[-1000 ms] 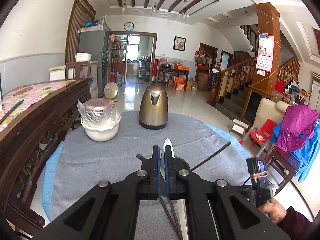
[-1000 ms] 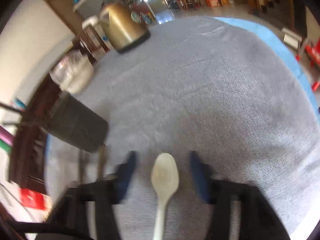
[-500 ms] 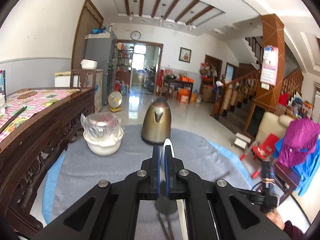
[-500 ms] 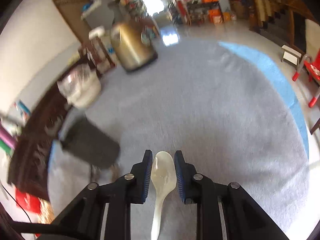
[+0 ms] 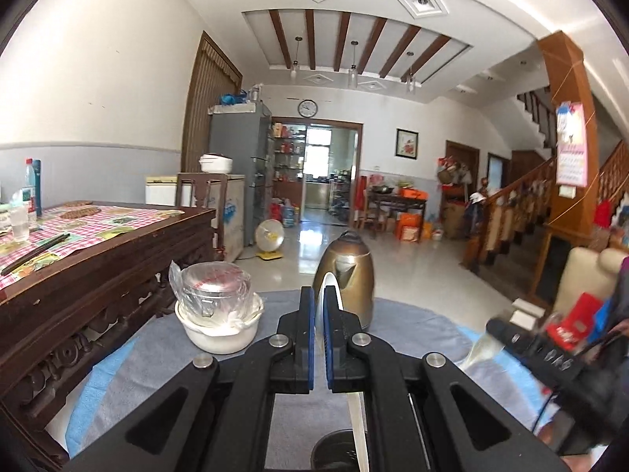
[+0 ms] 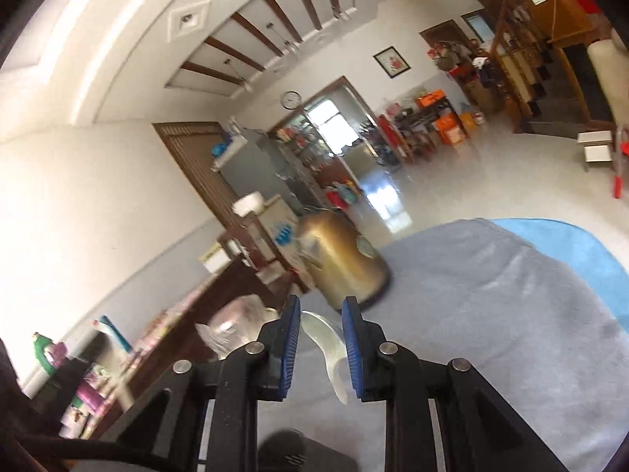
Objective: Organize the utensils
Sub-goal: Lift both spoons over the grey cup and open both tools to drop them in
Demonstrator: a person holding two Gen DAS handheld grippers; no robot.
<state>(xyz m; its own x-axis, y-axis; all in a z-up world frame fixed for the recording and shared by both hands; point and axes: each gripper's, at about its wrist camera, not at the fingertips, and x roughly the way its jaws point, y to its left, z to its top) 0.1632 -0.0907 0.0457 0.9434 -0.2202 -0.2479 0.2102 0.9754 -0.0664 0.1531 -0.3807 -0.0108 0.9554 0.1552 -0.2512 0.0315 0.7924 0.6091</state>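
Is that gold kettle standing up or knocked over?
Upright. The kettle sits base-down on the grey cloth, lid on top, beyond the left claw.

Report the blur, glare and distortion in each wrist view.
Left wrist view: mostly sharp; fisheye bends the walls, glare on the floor tiles, and the right gripper at the edge is motion-smeared. Right wrist view: tilted, with the kettle and plastic-wrapped pot smeared and the doorway window blown out; the spoon stays fairly clear.
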